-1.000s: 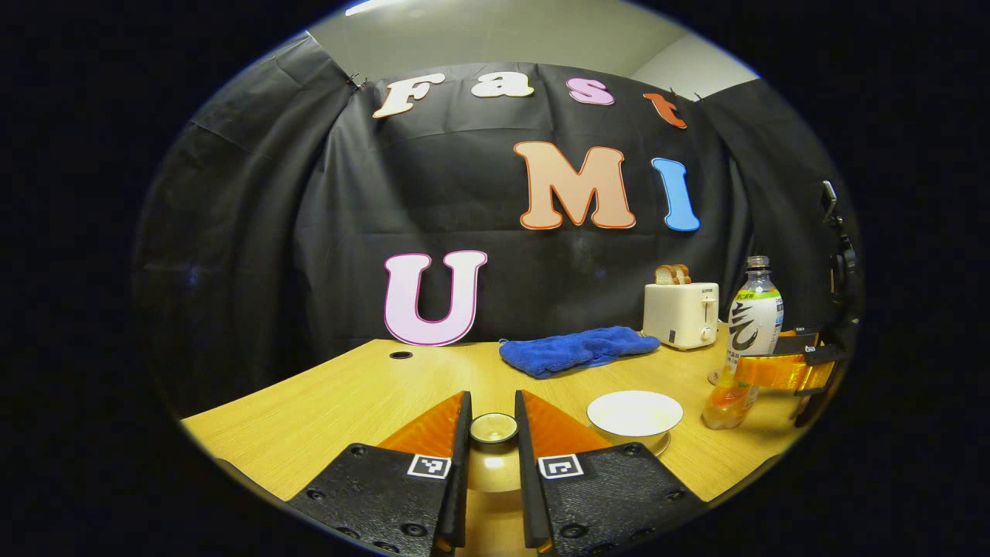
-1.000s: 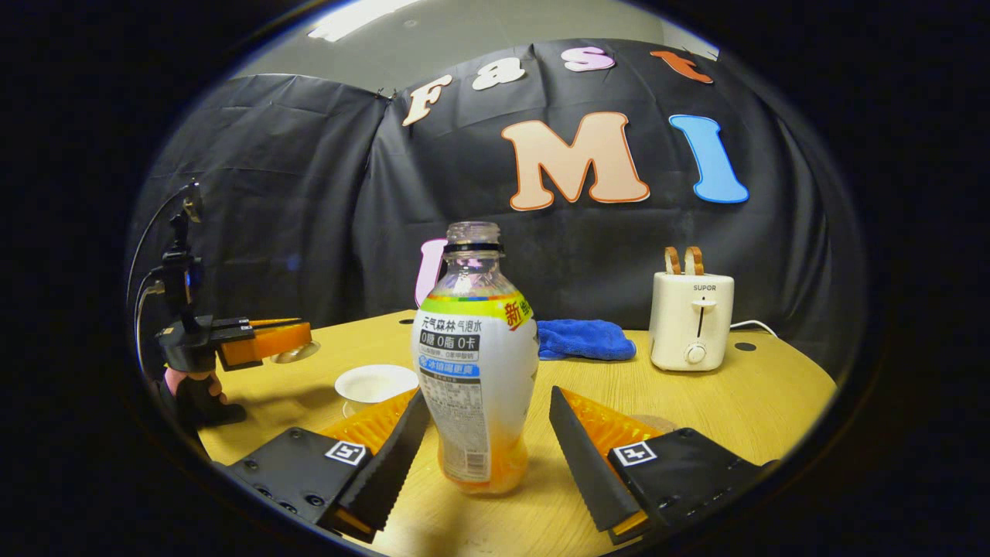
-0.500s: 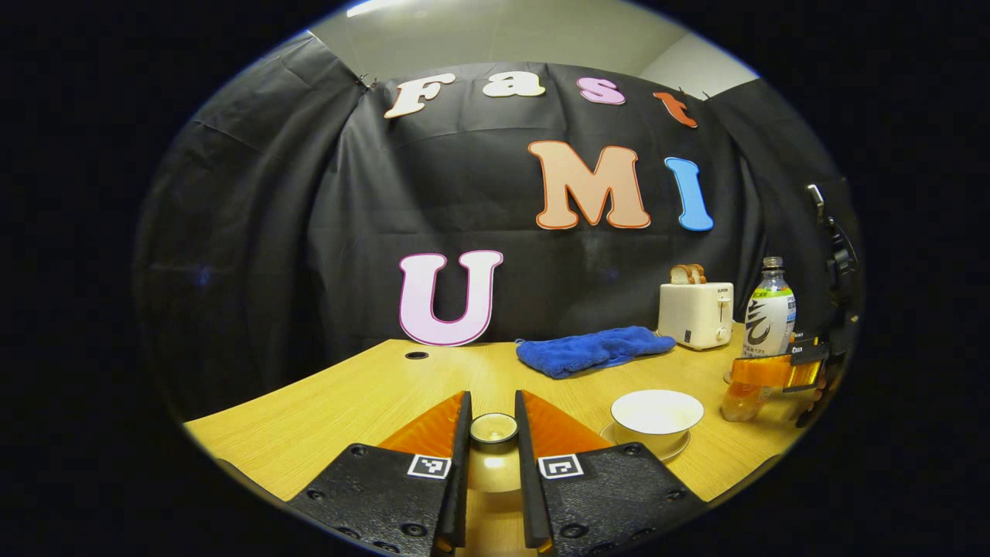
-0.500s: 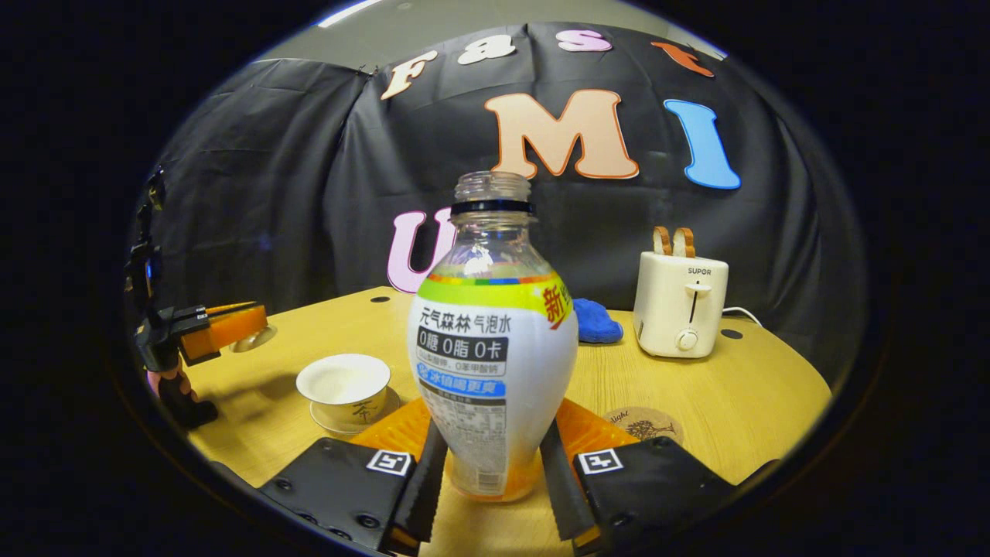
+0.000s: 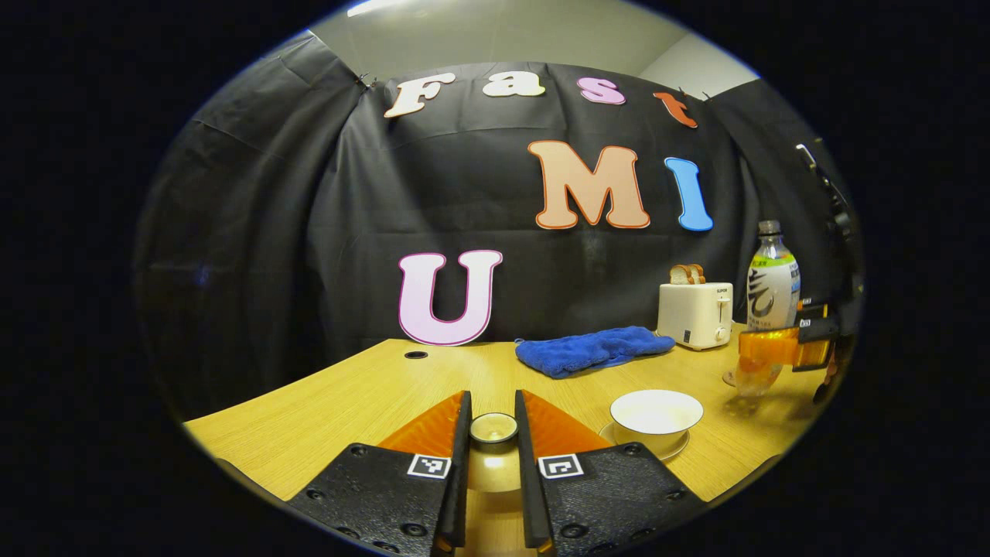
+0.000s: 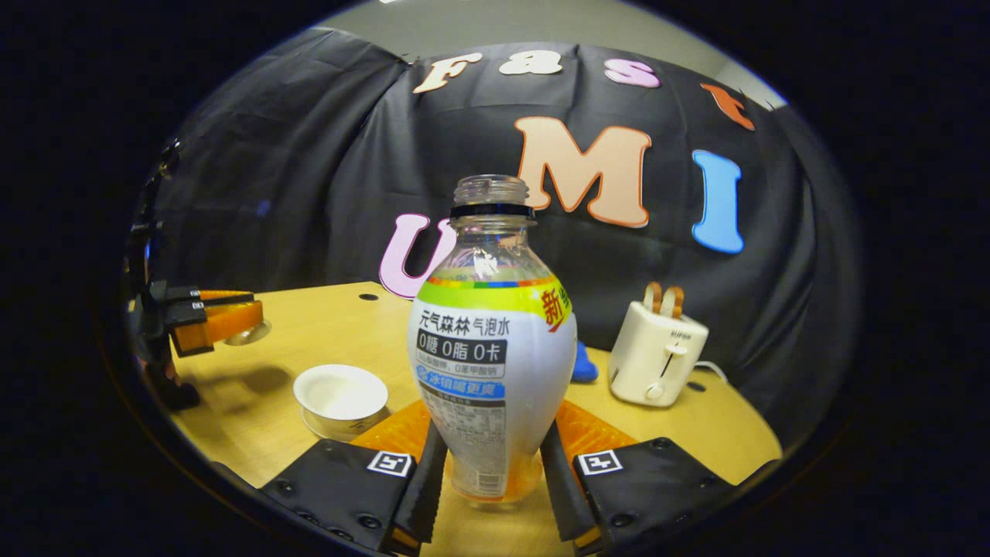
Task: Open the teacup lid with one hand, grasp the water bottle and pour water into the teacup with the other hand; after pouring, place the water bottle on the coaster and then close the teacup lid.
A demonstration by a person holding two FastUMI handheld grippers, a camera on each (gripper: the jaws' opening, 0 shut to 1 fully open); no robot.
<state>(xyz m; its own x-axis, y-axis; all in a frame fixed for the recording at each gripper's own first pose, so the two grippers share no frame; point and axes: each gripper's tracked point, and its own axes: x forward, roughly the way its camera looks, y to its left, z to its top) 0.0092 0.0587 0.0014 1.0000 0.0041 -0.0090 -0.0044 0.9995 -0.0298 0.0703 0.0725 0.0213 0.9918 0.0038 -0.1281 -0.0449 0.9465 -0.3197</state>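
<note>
My left gripper [image 5: 493, 433] is shut on the knob of the teacup lid [image 5: 493, 426] and holds it above the table. To its right the open white teacup [image 5: 656, 408] stands on its saucer. In the right gripper view, my right gripper [image 6: 491, 464] is shut on the lower body of the uncapped water bottle [image 6: 492, 363], which stands upright and is slightly lifted. The teacup [image 6: 341, 394] lies to the front left of it. Farther left, the left gripper [image 6: 223, 321] holds the lid [image 6: 249, 334]. In the left gripper view the bottle [image 5: 772, 285] hangs in the right gripper [image 5: 781, 348] above the table.
A white toaster [image 5: 694, 313] with bread slices stands at the back right, with a blue cloth [image 5: 592, 350] beside it. The toaster [image 6: 656, 353] and the cloth [image 6: 582, 363] also sit behind the bottle. The wooden table [image 5: 348, 402] has a cable hole near the wall.
My right gripper closed on the bottle and raised it off the table, tilting its view. The left gripper keeps the lid held in the same place.
</note>
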